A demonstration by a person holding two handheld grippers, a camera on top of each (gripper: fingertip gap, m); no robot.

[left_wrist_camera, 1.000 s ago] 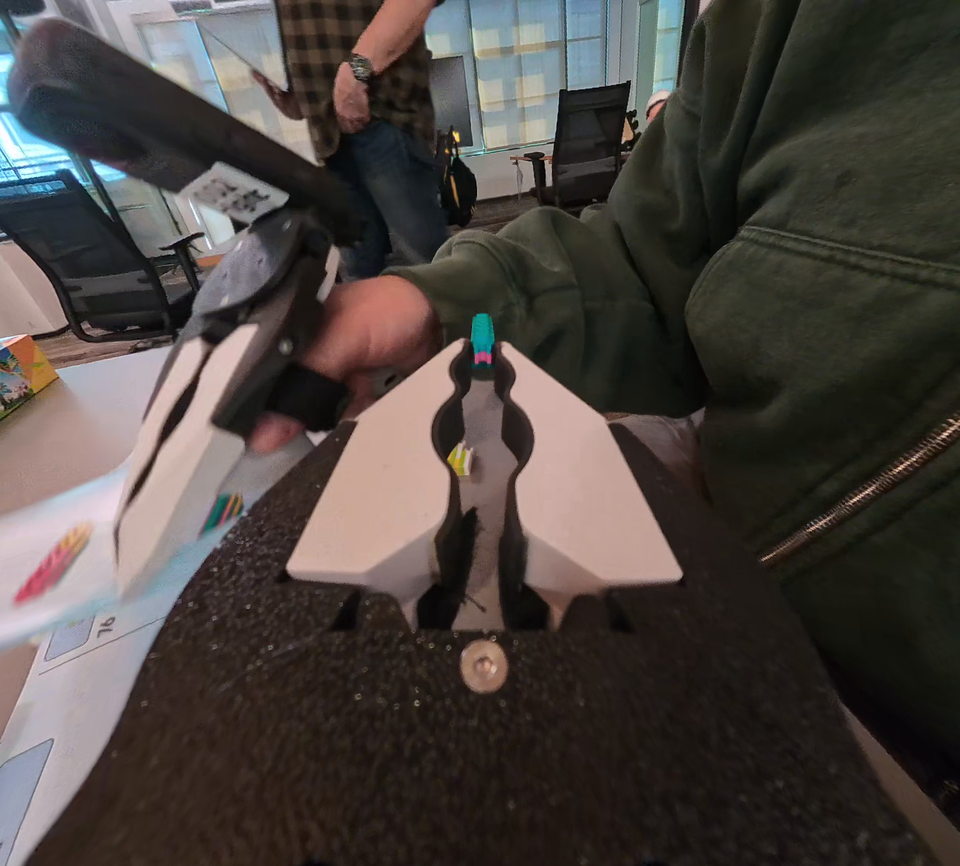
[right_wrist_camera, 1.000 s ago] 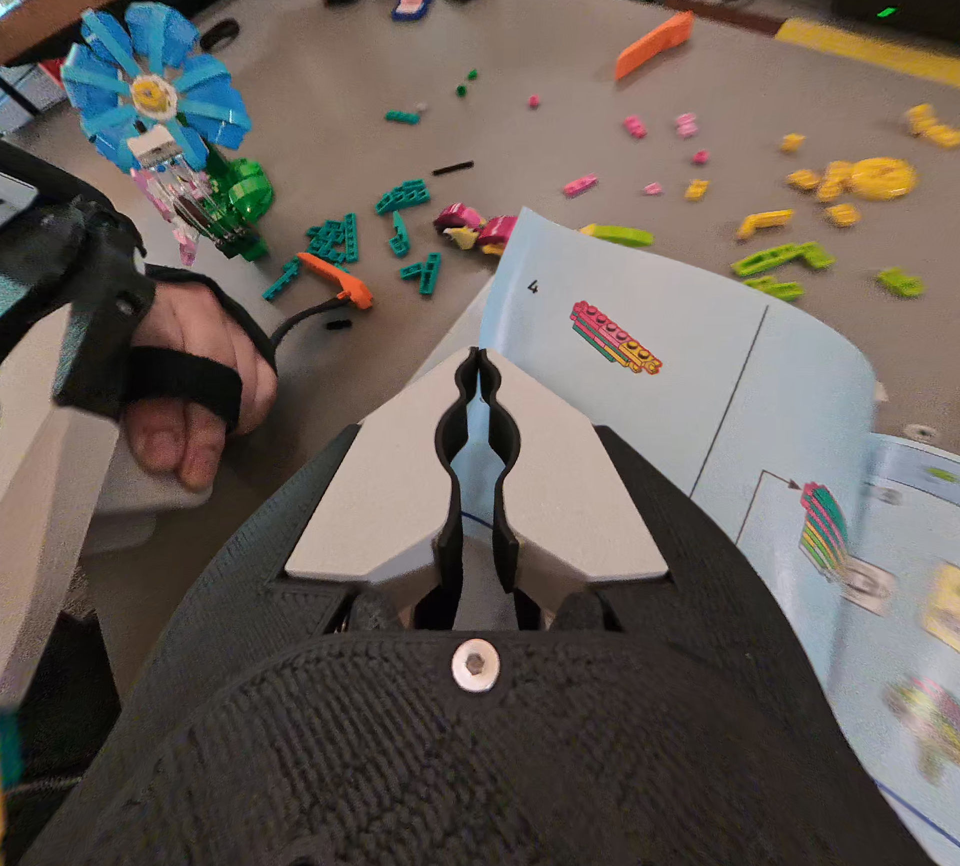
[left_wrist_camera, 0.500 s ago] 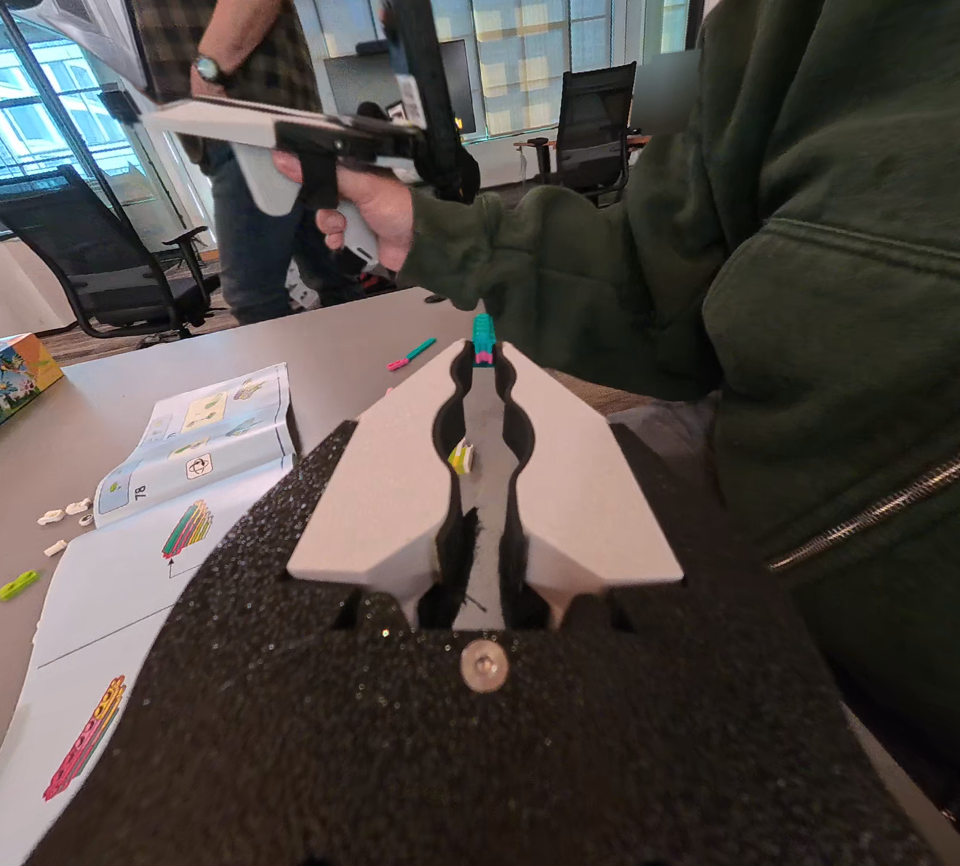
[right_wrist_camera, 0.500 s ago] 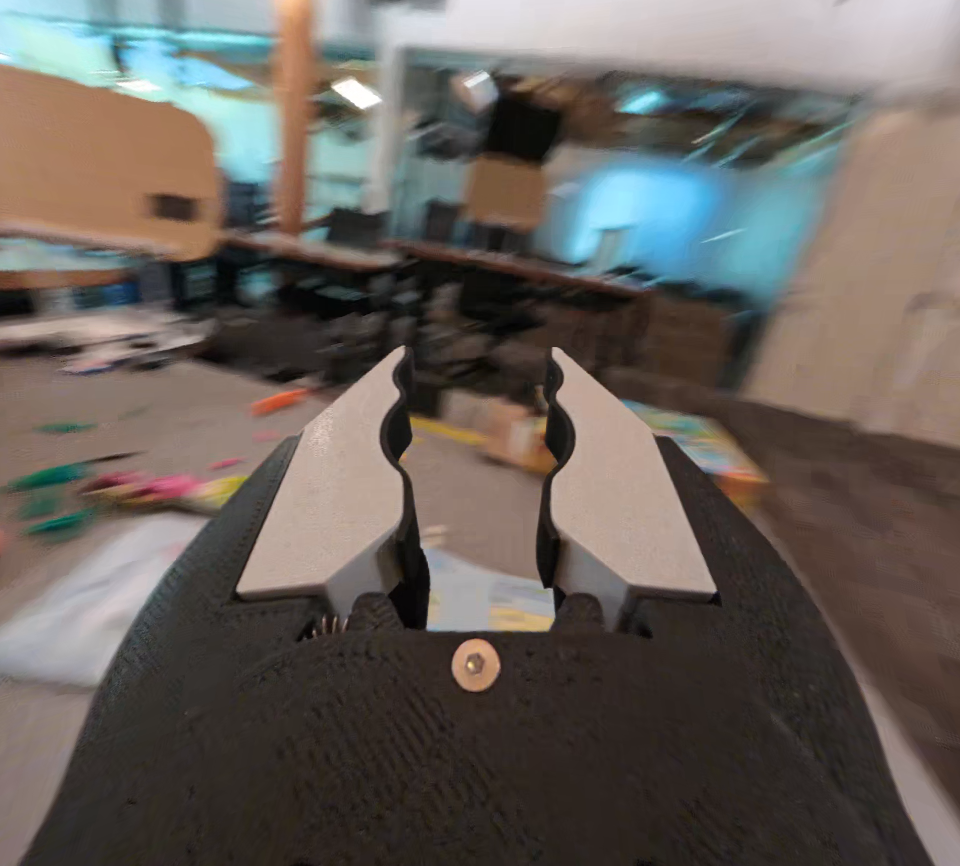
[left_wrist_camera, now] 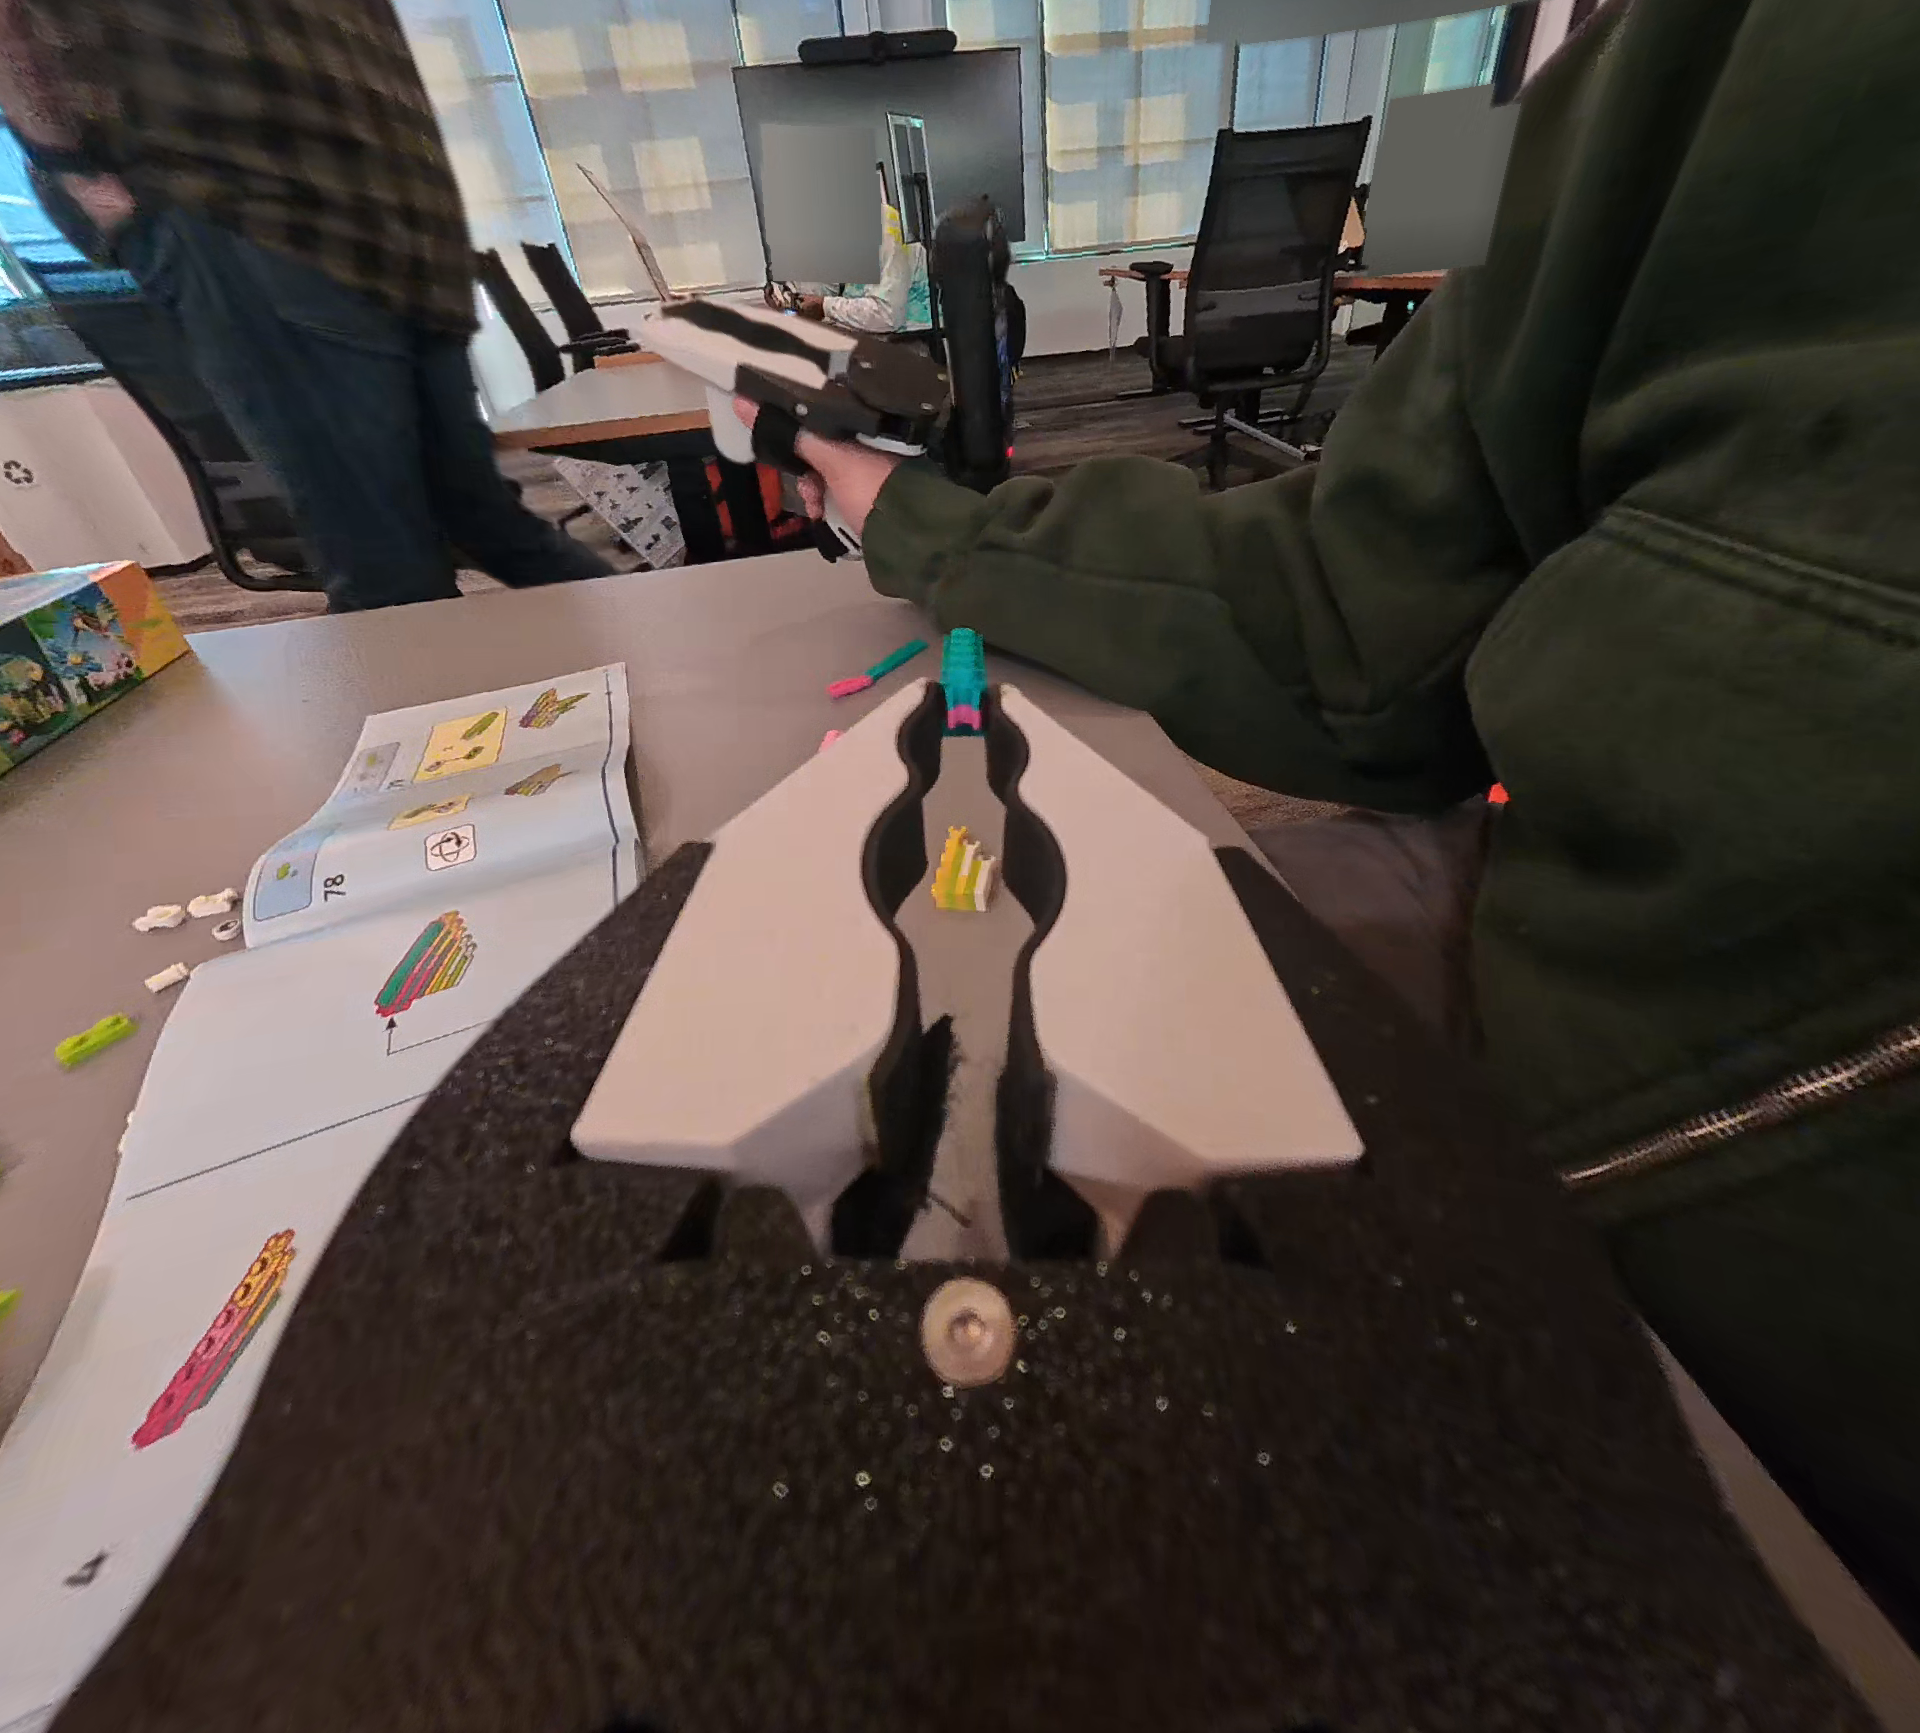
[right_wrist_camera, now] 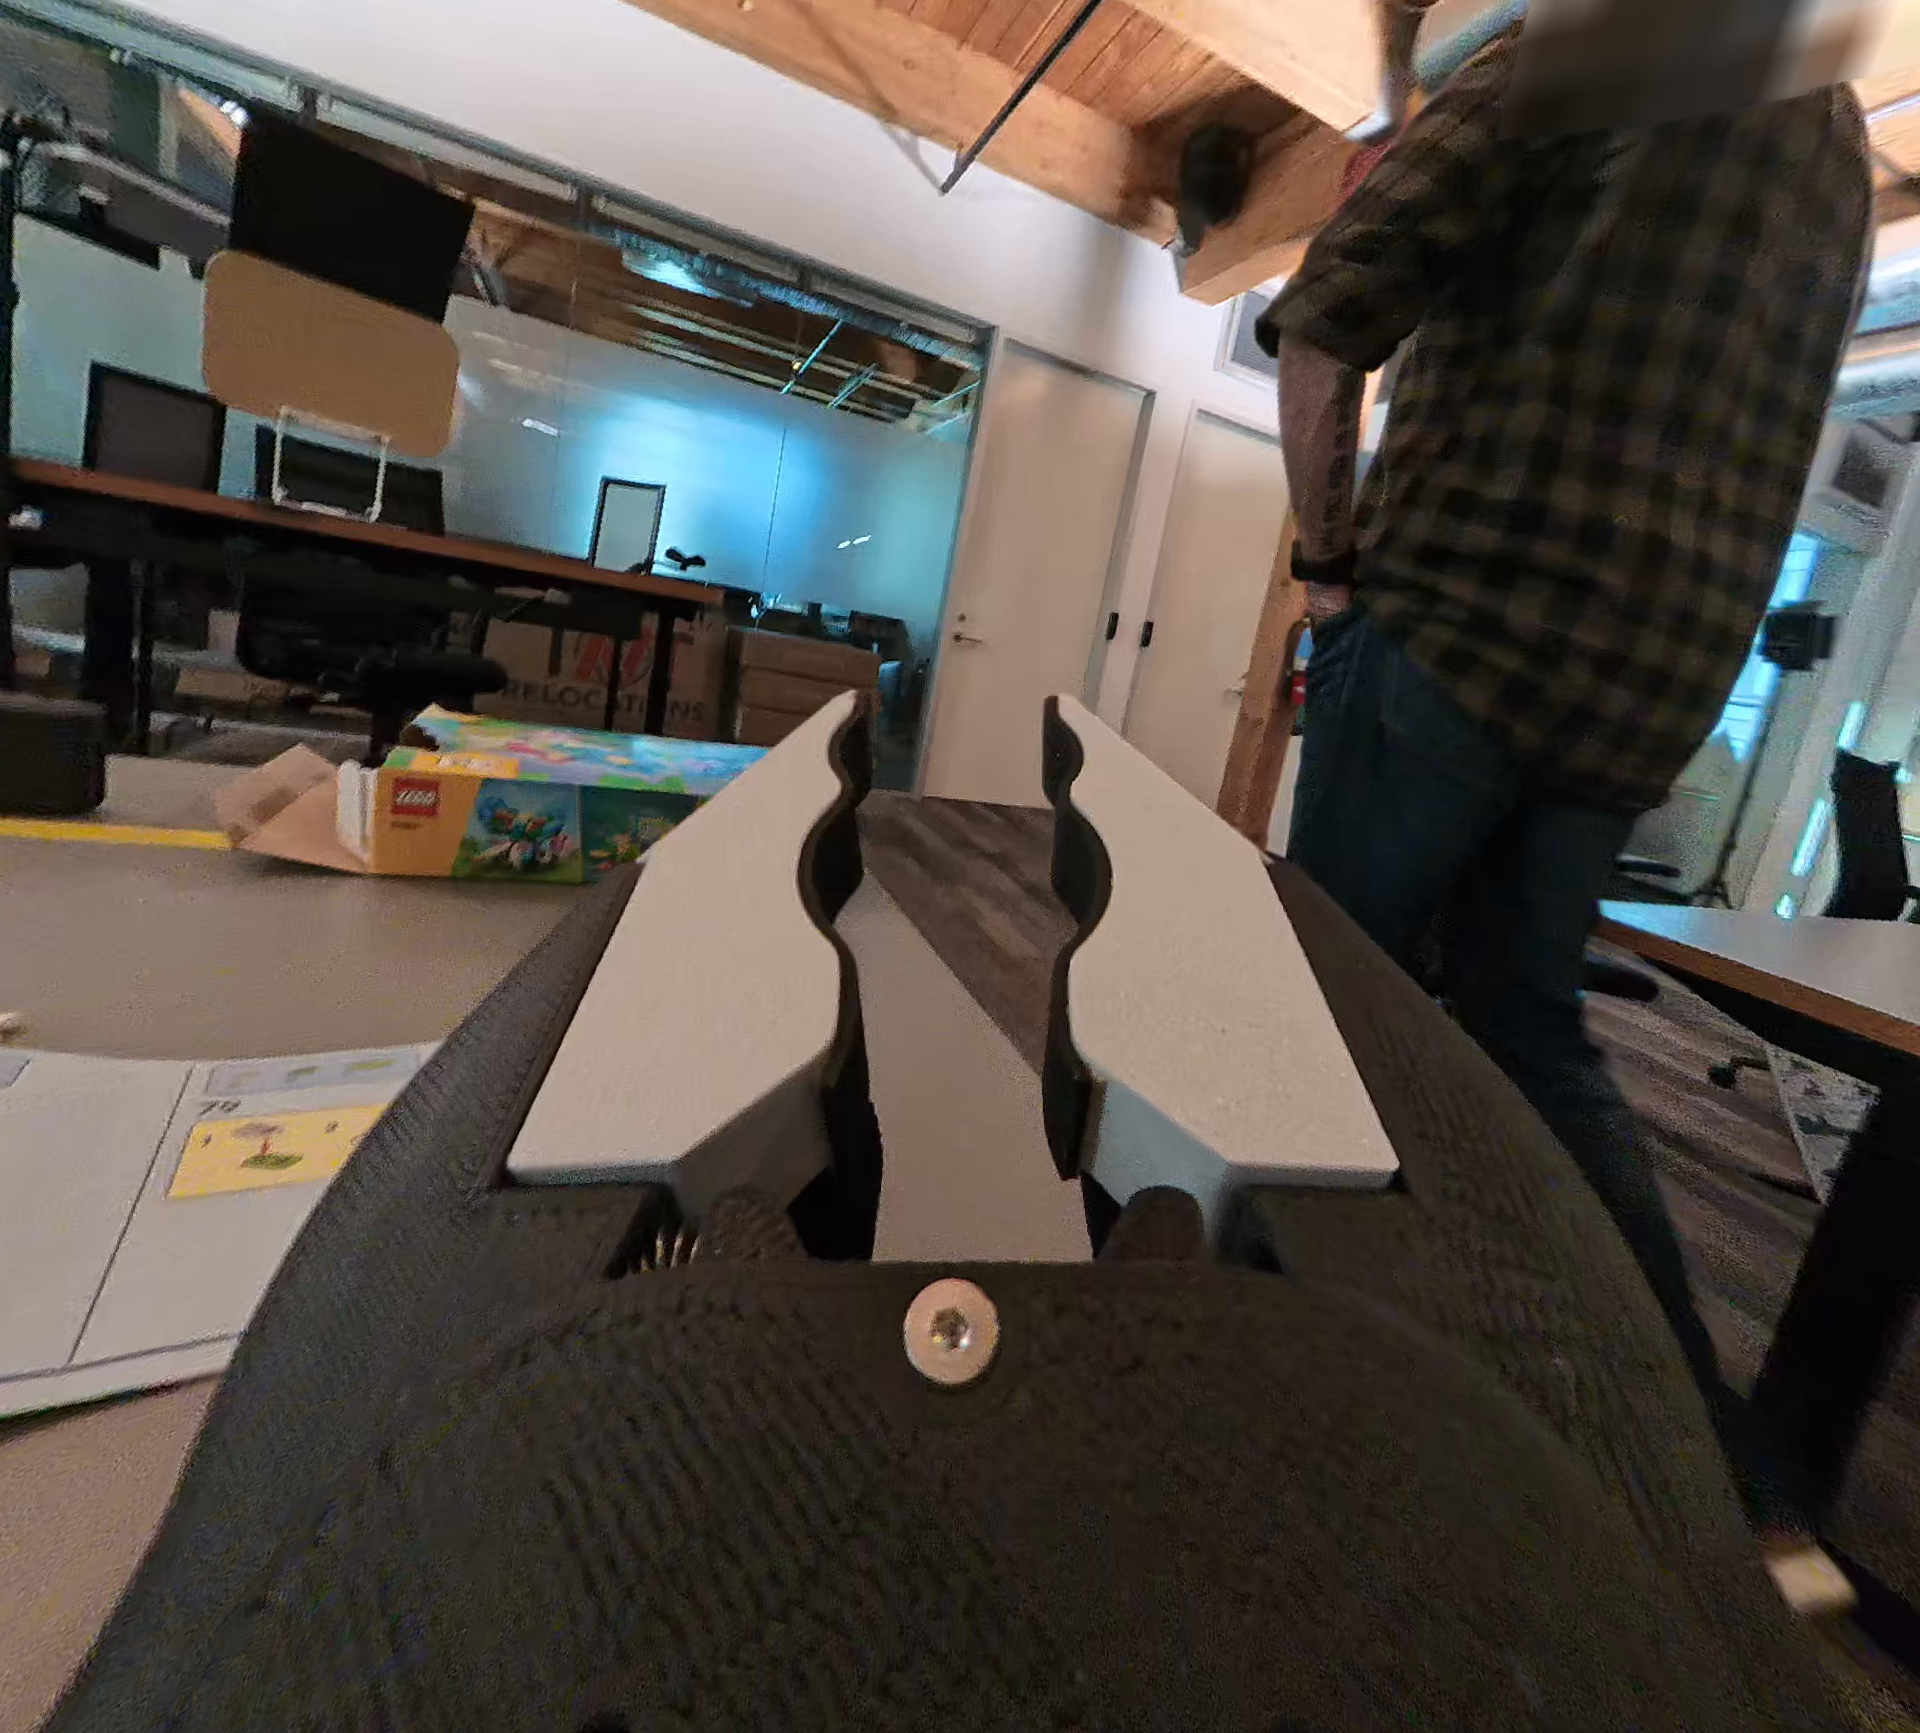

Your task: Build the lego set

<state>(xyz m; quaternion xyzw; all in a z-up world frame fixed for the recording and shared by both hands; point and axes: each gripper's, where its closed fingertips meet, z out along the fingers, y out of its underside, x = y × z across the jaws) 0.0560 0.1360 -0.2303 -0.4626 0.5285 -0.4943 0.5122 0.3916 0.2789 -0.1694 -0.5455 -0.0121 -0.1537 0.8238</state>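
— What did the left gripper (left_wrist_camera: 964, 715) have?
— It was clamped on a teal-and-pink lego stack (left_wrist_camera: 962, 677) at its tips, low over the table (left_wrist_camera: 312, 675).
— And the right gripper (right_wrist_camera: 951, 738)?
— Jaws apart, empty, held level above the table's far edge on an outstretched green sleeve (left_wrist_camera: 1122, 561). The instruction booklet (left_wrist_camera: 457, 800) lay open.

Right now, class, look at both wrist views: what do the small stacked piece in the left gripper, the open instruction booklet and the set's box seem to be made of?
Stacked piece, pinched at the left gripper tips: probably hard moulded plastic; flat teal and pink layers, crisp studs.
Instruction booklet: thin, smooth printed paper; its pages curve up at the fold.
Box: printed cardboard, apparently; a torn flap shows plain brown inside.
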